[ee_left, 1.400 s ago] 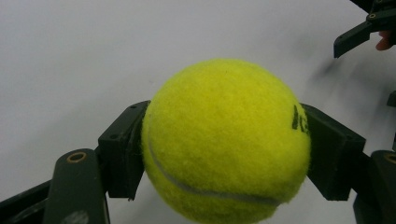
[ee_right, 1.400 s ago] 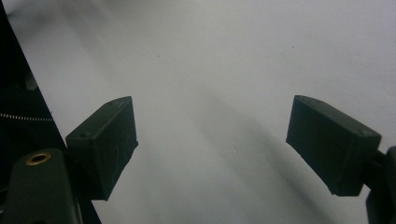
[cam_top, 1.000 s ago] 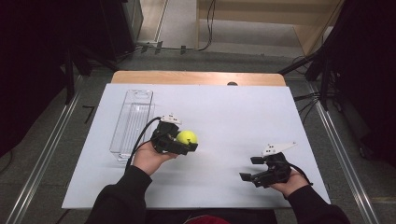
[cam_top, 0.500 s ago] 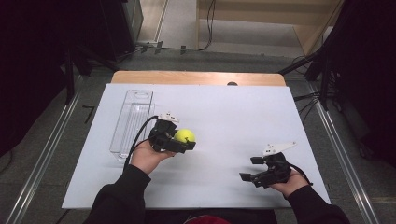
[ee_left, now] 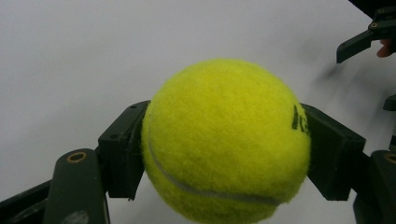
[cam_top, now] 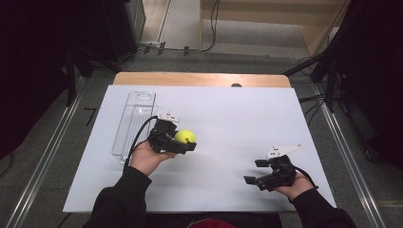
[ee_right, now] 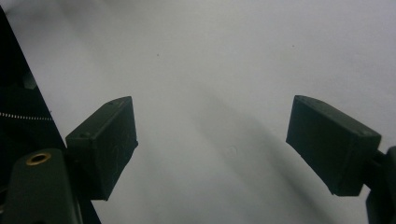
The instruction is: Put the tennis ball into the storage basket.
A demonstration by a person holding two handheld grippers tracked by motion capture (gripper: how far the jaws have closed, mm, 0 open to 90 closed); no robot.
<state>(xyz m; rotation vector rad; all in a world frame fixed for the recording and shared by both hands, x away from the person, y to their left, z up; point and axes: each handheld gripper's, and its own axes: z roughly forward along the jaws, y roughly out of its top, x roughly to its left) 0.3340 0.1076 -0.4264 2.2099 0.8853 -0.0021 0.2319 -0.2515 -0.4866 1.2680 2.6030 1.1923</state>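
On the table, the clear tray lies left of the tennis ball; the right gripper sits well apart, apparently nearer the front edge.

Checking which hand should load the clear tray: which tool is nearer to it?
Left. The left tool, shut on the tennis ball, sits just right of the clear tray. The right tool, open, is far across the table, near its front right.

Clear plastic tray on white table, left side
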